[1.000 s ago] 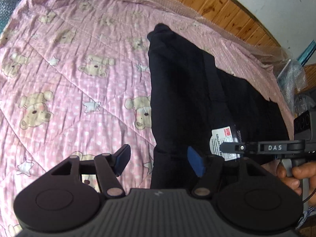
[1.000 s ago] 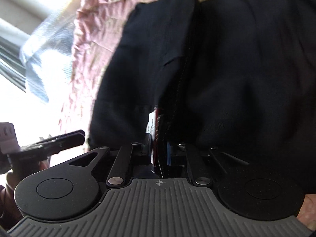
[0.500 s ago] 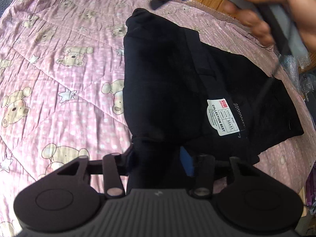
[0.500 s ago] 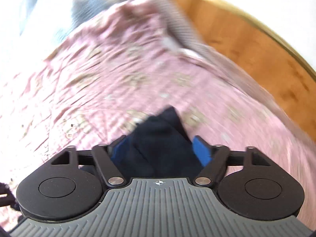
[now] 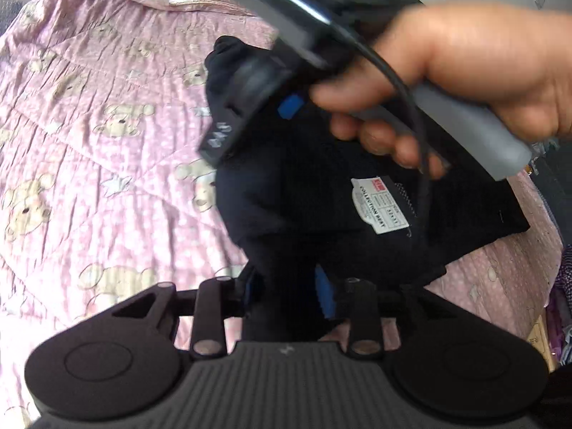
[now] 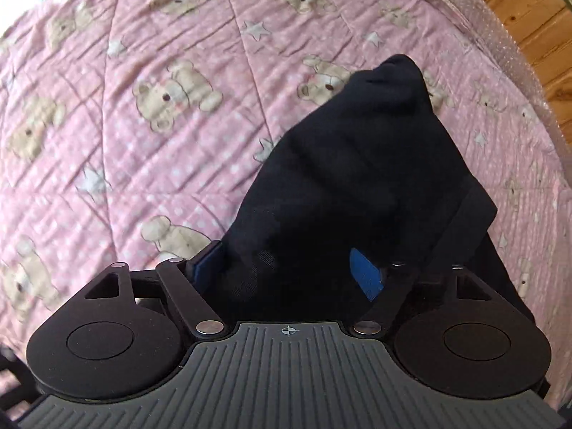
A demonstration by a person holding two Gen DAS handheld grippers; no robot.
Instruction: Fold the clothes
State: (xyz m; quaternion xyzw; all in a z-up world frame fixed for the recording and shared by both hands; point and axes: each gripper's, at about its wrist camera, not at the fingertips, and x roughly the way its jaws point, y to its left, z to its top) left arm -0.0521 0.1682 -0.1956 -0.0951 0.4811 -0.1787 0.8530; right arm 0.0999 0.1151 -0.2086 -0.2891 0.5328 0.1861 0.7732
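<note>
1. Quilt (image 5: 89,150): pink, bear-and-star print, covering the bed; it is carrying the one garment in view.
2. Trousers (image 5: 321,193): black, lying on the quilt toward its right side. Part is already lying doubled in a flat slab, layered edges showing at the near right corner. The far end (image 6: 393,82) is bunching into a rounded hump, not flat. My reading: the fold is partway along; squaring and flattening that far end is looking like the work left.
3. Hand (image 5: 464,71): gripping the right gripper's grey handle above the trousers, blurred.
4. Right gripper (image 6: 289,271): blue fingers standing apart, dark cloth lying between them, not pinched.
5. Left gripper (image 5: 286,286): fingers closing on a fold at the near edge; cloth is filling the gap.
6. Label (image 5: 380,203): white, facing up on the top layer.
</note>
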